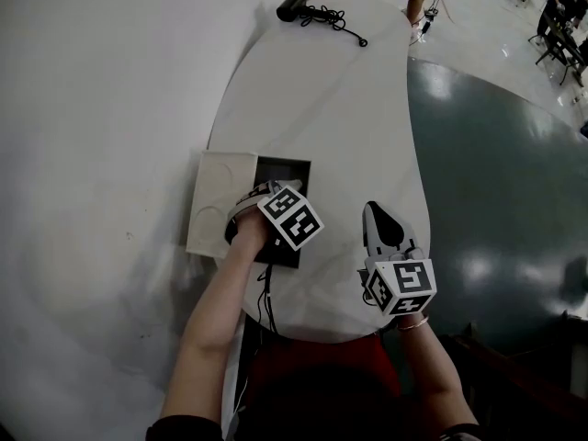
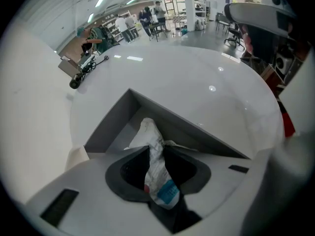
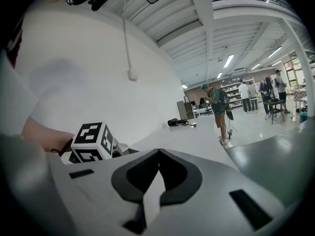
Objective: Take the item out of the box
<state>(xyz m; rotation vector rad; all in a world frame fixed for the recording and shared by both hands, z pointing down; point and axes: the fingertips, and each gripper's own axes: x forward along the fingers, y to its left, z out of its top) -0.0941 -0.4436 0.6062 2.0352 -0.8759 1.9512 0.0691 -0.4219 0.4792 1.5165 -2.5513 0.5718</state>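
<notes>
Now lift straight up: your left tool (image 2: 156,152) pinches the packet (image 2: 150,132) inside the box (image 2: 112,123); right tool (image 3: 158,154) closed, empty, near it.

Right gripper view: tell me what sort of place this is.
Probably a large open workshop or lab hall: ceiling strip lights, shelving along the back, and people standing about on a wide polished floor.

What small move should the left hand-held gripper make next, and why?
Probably a slow, straight lift. The left hand-held gripper points down into the open box, and its jaws appear closed on the crumpled white packet, whose far end lies inside the box. A gentle rise should bring the packet clear of the box without it slipping.
</notes>
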